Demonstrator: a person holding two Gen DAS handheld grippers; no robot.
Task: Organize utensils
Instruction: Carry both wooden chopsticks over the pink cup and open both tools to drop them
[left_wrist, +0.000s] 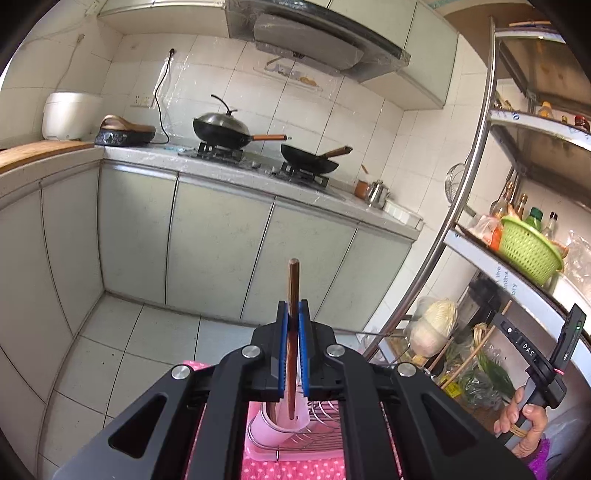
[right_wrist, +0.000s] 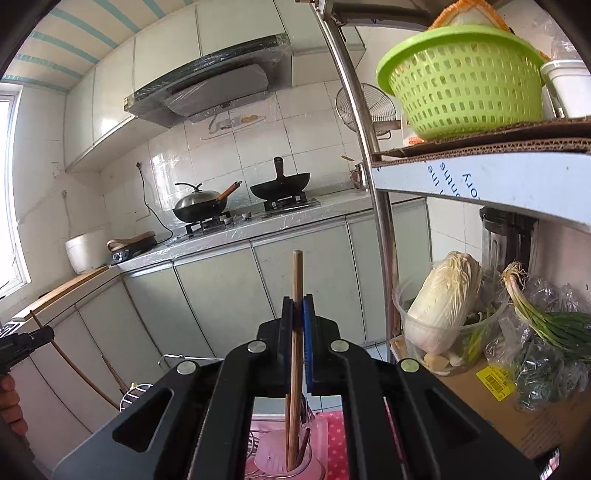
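Note:
My left gripper (left_wrist: 294, 308) is shut on a dark brown chopstick (left_wrist: 294, 280) held upright, its lower end over a pink utensil cup (left_wrist: 275, 424) in a pink wire dish rack (left_wrist: 325, 424). My right gripper (right_wrist: 298, 304) is shut on a light wooden chopstick (right_wrist: 297, 273), also upright, its lower end inside the pink utensil cup (right_wrist: 273, 461), which holds other utensils. The right gripper also shows at the far right of the left wrist view (left_wrist: 546, 365), held in a hand.
A pink dotted cloth (left_wrist: 295, 470) lies under the rack. A metal shelf post (right_wrist: 369, 147) stands on the right, with a green basket (right_wrist: 461, 81), a cabbage (right_wrist: 443, 299) and green onions (right_wrist: 546, 321). Counter with two woks (left_wrist: 221, 127) lies ahead.

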